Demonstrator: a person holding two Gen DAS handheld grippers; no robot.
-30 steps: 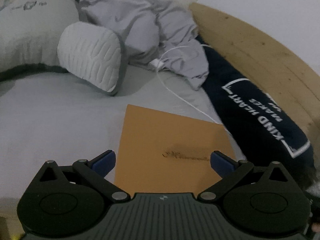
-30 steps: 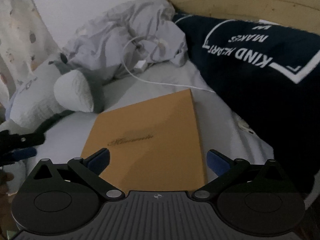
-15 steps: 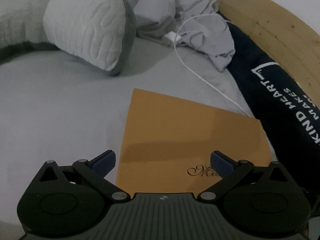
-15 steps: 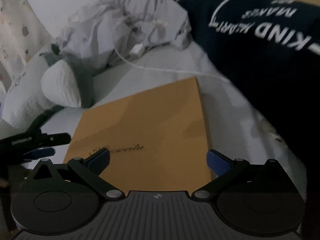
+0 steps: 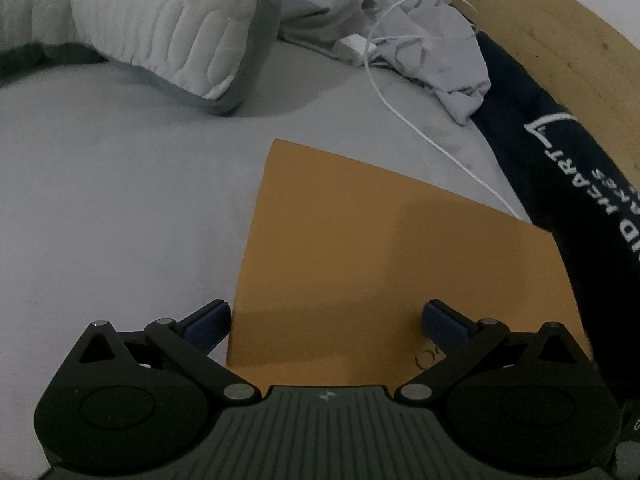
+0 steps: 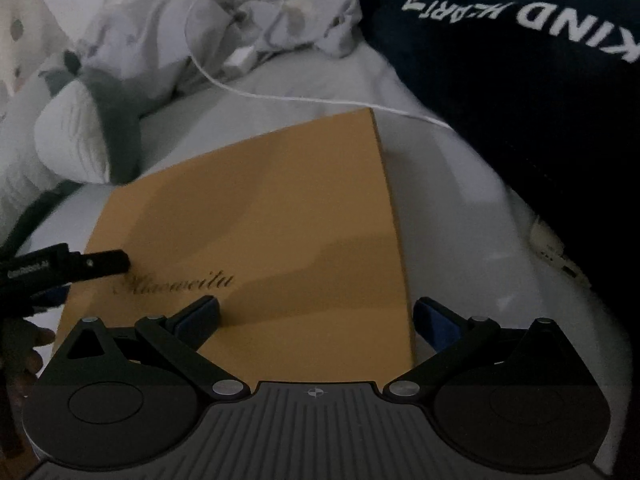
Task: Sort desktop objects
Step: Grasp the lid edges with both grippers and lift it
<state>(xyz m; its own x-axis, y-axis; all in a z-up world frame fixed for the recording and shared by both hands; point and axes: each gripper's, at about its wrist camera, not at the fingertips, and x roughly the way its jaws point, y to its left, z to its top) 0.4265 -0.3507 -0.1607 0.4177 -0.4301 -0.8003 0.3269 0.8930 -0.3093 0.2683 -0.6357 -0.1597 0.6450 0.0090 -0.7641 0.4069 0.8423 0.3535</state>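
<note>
Bedding (image 5: 120, 208) holds one tan box (image 5: 400, 264), untouched at 12 o'clock. Left gripper (image 5: 326, 320) and right gripper (image 6: 316, 316) gape wide, empty; sorting looks barely begun.

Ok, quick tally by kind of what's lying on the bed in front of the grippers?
Flat tan box: 1
White charging cable with plug: 1
Quilted grey-edged pillow: 1
Crumpled light-grey fabric: 1
Navy printed cushion or garment: 1
Total: 5

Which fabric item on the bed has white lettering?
The navy cloth at the right; the grey crumpled sheet and quilted pillow carry no lettering.
</note>
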